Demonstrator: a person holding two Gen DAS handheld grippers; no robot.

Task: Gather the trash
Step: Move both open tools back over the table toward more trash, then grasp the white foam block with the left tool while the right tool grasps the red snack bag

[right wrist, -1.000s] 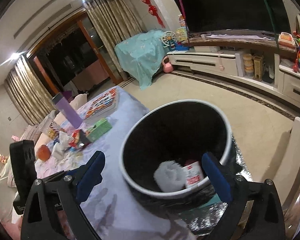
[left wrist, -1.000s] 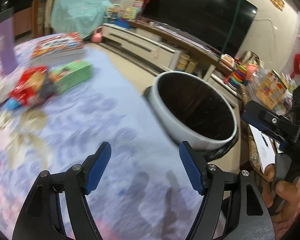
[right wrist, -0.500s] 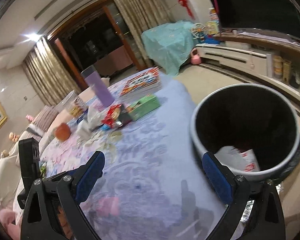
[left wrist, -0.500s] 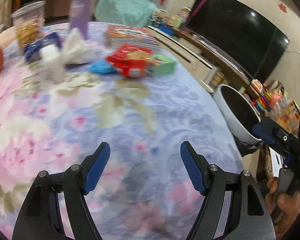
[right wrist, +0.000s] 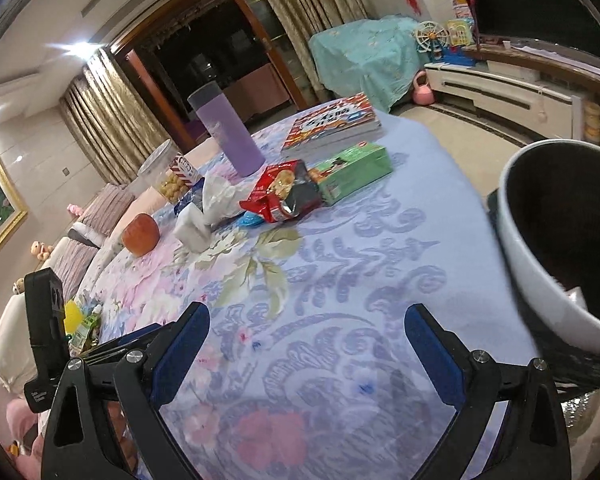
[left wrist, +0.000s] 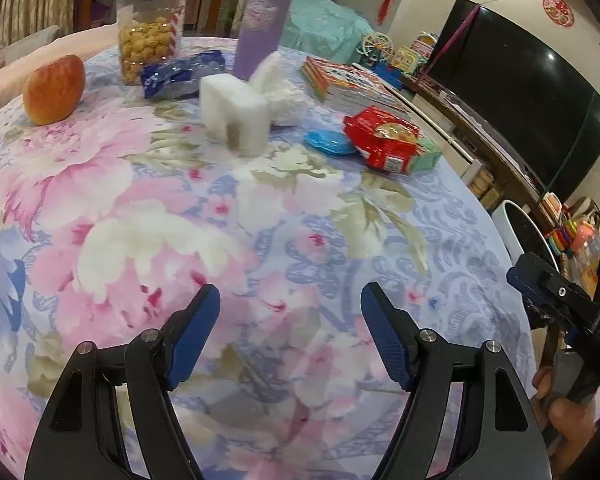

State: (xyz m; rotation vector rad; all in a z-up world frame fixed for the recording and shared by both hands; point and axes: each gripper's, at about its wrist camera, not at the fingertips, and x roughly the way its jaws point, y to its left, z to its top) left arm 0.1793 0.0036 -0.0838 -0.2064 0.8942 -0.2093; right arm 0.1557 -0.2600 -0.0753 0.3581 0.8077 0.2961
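Both sets of jaws spread wide and empty, left gripper point(left wrist: 290, 308) and right gripper point(right wrist: 306, 326) over bare tabletop point(right wrist: 340, 280). Bin point(right wrist: 556, 240) off the right edge, seemingly holding something. Farther back, red wrapper point(right wrist: 278, 192) and crumpled tissue point(left wrist: 284, 92) uncollected.

No text readable; print on book cover point(right wrist: 332, 120) and red snack bag point(left wrist: 384, 140), possibly Chinese, too blurred.

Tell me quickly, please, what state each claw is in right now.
Left claw: open, holding nothing, over the floral tablecloth.
Right claw: open, holding nothing.
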